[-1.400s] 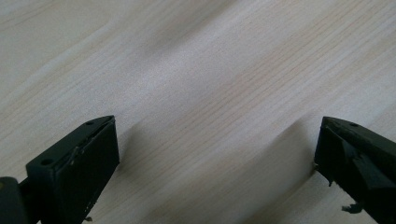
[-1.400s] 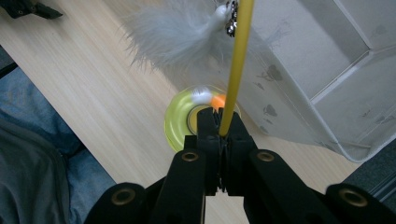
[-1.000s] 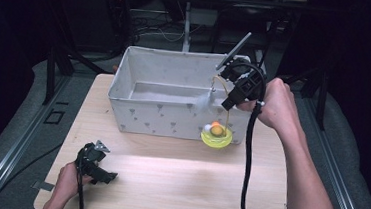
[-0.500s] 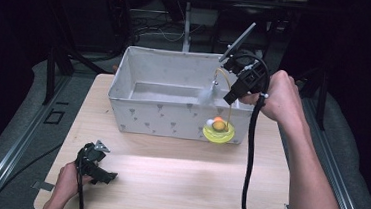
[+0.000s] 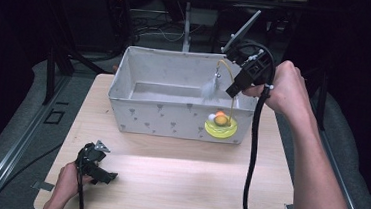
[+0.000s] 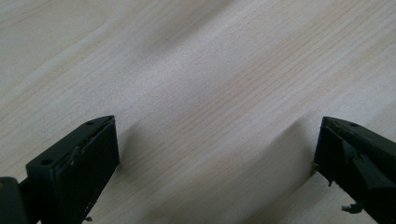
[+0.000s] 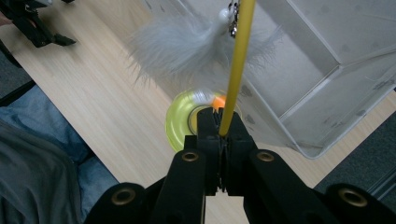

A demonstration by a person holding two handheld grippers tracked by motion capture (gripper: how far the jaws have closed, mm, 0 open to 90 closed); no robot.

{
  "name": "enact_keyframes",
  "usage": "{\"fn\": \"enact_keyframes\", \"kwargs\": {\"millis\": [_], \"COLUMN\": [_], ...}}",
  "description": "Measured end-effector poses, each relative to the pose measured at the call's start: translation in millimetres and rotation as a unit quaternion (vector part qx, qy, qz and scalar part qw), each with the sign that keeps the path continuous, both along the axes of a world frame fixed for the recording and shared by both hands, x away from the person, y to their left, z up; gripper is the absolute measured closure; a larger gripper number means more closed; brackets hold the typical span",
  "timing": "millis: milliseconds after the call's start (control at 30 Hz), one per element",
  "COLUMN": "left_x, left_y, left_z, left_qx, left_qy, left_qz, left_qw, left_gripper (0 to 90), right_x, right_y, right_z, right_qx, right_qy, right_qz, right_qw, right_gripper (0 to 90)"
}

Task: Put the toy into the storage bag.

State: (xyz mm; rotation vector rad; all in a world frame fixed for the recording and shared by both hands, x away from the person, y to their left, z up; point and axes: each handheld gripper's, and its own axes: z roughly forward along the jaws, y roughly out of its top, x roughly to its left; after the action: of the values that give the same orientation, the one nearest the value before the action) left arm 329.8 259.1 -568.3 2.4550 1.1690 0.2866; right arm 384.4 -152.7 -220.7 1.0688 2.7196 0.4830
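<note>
A cat toy hangs from my right gripper (image 5: pixel 232 91): a round yellow base (image 5: pixel 220 128) with an orange ball (image 5: pixel 220 118), a curved yellow wire (image 5: pixel 232 107) and a grey feather (image 5: pixel 209 89). The gripper is shut on the wire, just in front of the bin's right end. In the right gripper view, the closed jaws (image 7: pixel 219 122) pinch the wire (image 7: pixel 237 65), the feather (image 7: pixel 187 46) dangles above and the base (image 7: pixel 180 122) lies below. My left gripper (image 5: pixel 105 174) rests on the table's front left, its jaws (image 6: pixel 217 154) wide open with bare wood between them.
A white fabric bin (image 5: pixel 172 114) with small grey marks stands at the back of the wooden table (image 5: pixel 193 175); its inside looks bare. The right gripper's black cable (image 5: pixel 252 155) hangs down over the table's right side. Dark floor surrounds the table.
My right gripper has risen a little with the toy, and the yellow base has come up along the bin's front wall. The left gripper has stayed put.
</note>
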Motion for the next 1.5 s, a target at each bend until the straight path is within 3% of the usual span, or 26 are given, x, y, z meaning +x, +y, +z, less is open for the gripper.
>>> {"fn": "enact_keyframes", "kwargs": {"millis": [767,1267,1500], "left_x": [-0.1,0.0,-0.1], "left_y": [0.6,0.8,0.7], "left_z": [0.0,0.2,0.3], "left_qx": [-0.001,-0.002,-0.002], "left_qy": [0.000,-0.001,-0.001], "left_qz": [0.000,0.000,-0.001], "left_qw": [1.0000,1.0000,1.0000], "left_gripper": [0.0,0.0,0.0], "right_x": [6.4,21.3,32.2], "right_y": [-5.2,-11.6,-13.0], "right_z": [31.4,48.8,53.5], "right_qx": [0.003,0.004,-0.002], "right_qy": [-0.015,-0.023,-0.037], "right_qz": [-0.011,-0.042,-0.058], "right_qw": [0.9998,0.9989,0.9977], "right_gripper": [88.4,88.4,88.4]}}
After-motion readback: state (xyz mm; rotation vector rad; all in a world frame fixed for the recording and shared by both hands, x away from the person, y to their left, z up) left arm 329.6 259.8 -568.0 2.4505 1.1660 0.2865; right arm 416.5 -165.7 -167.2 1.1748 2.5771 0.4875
